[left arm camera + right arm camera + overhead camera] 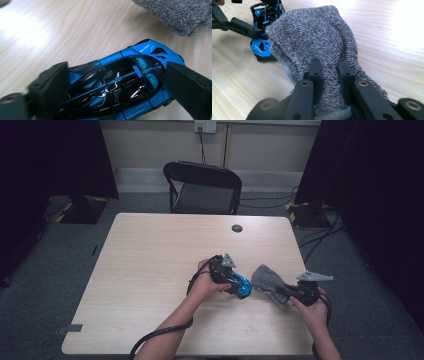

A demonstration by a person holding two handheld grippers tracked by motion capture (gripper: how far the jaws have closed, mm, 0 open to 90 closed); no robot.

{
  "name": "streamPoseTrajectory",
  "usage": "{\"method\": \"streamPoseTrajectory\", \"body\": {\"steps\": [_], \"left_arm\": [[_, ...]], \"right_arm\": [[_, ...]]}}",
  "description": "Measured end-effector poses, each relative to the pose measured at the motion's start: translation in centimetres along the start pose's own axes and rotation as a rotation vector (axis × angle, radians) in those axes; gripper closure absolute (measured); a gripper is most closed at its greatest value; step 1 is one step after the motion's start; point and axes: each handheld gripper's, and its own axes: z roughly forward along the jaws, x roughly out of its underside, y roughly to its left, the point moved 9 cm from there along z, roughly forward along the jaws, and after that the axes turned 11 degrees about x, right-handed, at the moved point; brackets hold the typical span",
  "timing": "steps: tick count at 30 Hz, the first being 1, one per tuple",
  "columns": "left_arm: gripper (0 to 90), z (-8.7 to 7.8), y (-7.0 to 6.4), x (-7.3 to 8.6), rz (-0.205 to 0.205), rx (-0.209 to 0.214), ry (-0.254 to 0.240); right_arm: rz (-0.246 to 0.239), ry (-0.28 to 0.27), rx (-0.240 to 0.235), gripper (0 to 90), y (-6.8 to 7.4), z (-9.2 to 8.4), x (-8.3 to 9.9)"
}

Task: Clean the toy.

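Observation:
A blue and black toy car point(135, 75) rests on the wooden table point(150, 270) right of centre. My left gripper point(239, 287) has a jaw on either side of the car point(243, 286), and the pads look just off its flanks, so it is open. To the right, my right gripper point(283, 292) is shut on the near end of a grey terry cloth point(266, 278). In the right gripper view the cloth point(312, 32) is bunched between the jaws of that gripper point(329, 66) and fans out toward the car point(262, 48). The cloth's edge point(180, 15) lies just beyond the car's nose.
A black folding chair point(202, 187) stands behind the table's far edge. A round cable port point(237, 228) sits in the tabletop near the far side. Dark stands and cables flank the table on the floor.

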Motion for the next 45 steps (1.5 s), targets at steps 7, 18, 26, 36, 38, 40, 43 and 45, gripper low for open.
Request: {"method": "streamPoseTrajectory", "body": {"steps": [7,18,26,36,38,40,43,45], "left_arm": [[4.1,-0.1,0.2,0.1,0.004,0.000,-0.005],[4.3,-0.2,0.4,0.2,0.010,0.002,-0.027],[4.3,-0.2,0.5,0.2,0.009,-0.001,-0.026],[4.2,-0.3,0.5,0.2,0.008,0.001,-0.020],[4.2,-0.3,0.5,0.2,0.008,0.002,-0.019],[4.3,-0.3,0.5,0.2,0.007,0.003,-0.019],[4.3,-0.3,0.6,0.3,0.008,0.002,-0.024],[4.2,-0.4,0.7,0.3,0.007,0.001,-0.024]], "right_arm": [[0.008,-0.005,0.005,77.1,-0.3,0.2,-0.2],[-0.006,0.041,0.136,77.2,-0.4,1.8,0.0],[-0.149,0.108,0.117,77.2,1.9,2.3,0.7],[-0.195,0.131,-0.010,77.6,4.8,1.2,1.8],[-0.196,0.132,-0.024,77.7,5.0,1.1,1.9],[-0.201,0.137,-0.072,77.7,6.0,0.8,2.0],[-0.183,0.145,-0.116,77.8,6.5,0.5,2.2],[-0.183,0.145,-0.143,77.8,6.8,0.3,2.4]]}}
